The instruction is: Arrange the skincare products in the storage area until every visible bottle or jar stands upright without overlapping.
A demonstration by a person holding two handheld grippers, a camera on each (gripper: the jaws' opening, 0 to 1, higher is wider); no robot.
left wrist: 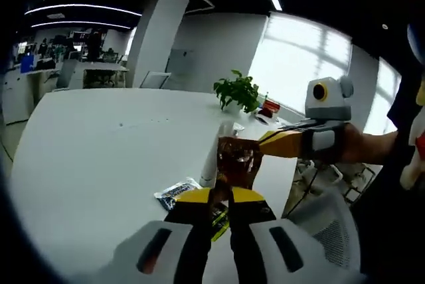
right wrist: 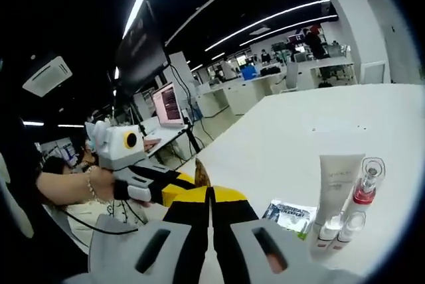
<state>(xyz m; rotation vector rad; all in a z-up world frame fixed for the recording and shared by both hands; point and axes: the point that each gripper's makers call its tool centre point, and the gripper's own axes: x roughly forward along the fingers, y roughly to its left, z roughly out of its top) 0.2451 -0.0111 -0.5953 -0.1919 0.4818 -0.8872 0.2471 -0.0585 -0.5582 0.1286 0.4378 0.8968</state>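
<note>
1. In the left gripper view, the left gripper (left wrist: 221, 199) rises from the bottom centre with its jaws closed narrow on the lower edge of a brown, shiny packet (left wrist: 237, 159), which stands just above the jaw tips at mid-frame.
2. The right gripper (left wrist: 282, 143) enters from the right of that view and meets the packet's right side (whether it grips or only touches, I cannot tell).
3. A small blue-and-white sachet (left wrist: 177, 193) lies on the white table (left wrist: 106, 158) just left of the left gripper's jaws.
4. In the right gripper view, the right gripper (right wrist: 210, 199) shows its jaws pressed together at lower centre.
5. At that view's lower right stand a white tube (right wrist: 337, 184), a clear bottle with a red collar (right wrist: 364, 184) and two small white bottles (right wrist: 337, 229), close together.
</note>
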